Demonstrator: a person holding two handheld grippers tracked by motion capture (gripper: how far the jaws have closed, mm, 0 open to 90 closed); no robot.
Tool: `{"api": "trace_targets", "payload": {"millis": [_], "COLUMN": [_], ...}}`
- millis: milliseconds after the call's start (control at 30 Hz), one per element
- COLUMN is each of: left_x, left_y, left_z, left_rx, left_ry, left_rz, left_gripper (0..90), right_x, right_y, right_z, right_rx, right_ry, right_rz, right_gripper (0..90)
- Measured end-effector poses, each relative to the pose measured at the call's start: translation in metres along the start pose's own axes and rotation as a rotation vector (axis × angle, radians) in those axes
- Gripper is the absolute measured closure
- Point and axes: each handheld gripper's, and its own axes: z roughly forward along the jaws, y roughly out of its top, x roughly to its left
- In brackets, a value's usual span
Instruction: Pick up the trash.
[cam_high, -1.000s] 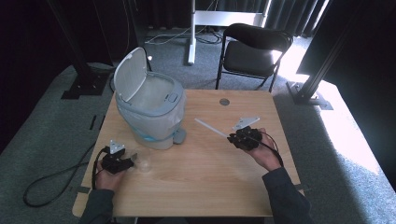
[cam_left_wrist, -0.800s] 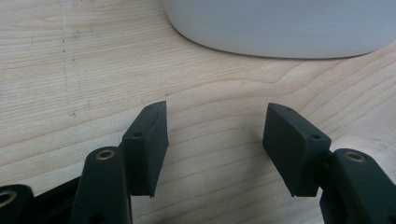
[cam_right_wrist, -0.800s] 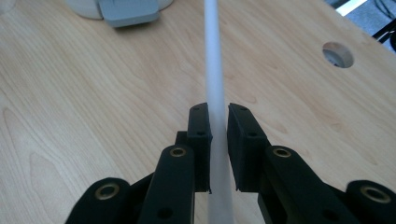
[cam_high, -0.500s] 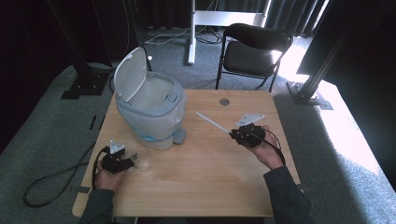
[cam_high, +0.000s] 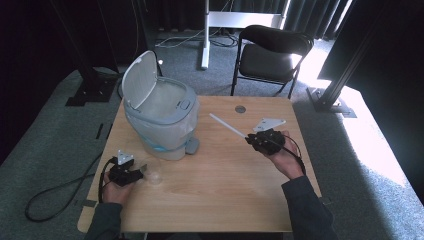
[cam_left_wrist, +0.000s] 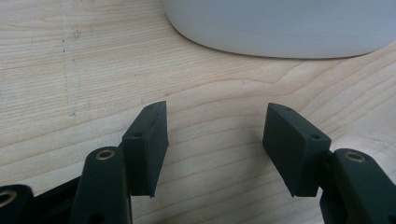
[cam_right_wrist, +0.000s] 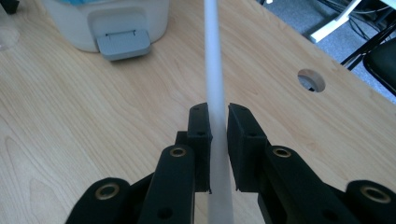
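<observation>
My right gripper (cam_right_wrist: 218, 116) is clamped on a long white stick (cam_right_wrist: 215, 84), jaws pinched tight on it; from the high view the stick (cam_high: 227, 125) pokes out over the middle of the table, slanting toward the far side and the bin. My left gripper (cam_left_wrist: 215, 140) sits near the front left corner with its jaws spread wide and just bare wood between them. In the high view there's a small clear cup (cam_high: 154, 176) just beside it.

The table (cam_high: 225, 200) is pale wood with visible grain and a round cable hole (cam_high: 240, 109) near the far edge. A light grey pedal bin (cam_high: 162, 117) stands on the left half with its lid (cam_high: 137, 82) flipped up, its grey pedal (cam_right_wrist: 123, 44) facing the table's middle.

The room's dim: grey carpet, dark curtains at the back, a black chair (cam_high: 272, 50) behind the table, a white stand's foot (cam_high: 235, 20) farther back, a black cable (cam_high: 55, 195) looping on the floor at left, and a bright patch of light on the right.
</observation>
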Motion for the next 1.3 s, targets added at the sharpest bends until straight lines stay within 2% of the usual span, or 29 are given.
{"api": "trace_targets", "payload": {"millis": [733, 1300], "left_x": [0.0, 0.0], "left_y": [0.0, 0.0], "left_z": [0.0, 0.0], "left_rx": [0.0, 0.002], "left_ry": [0.0, -0.001], "left_rz": [0.0, 0.0], "left_gripper": [40.6, 40.6], "right_x": [-0.005, -0.003], "right_y": [0.013, 0.023], "right_z": [-0.014, -0.02], "right_rx": [-0.065, -0.105], "right_ry": [-0.035, -0.045], "right_rz": [0.021, 0.014], "right_gripper": [79.8, 79.8]}}
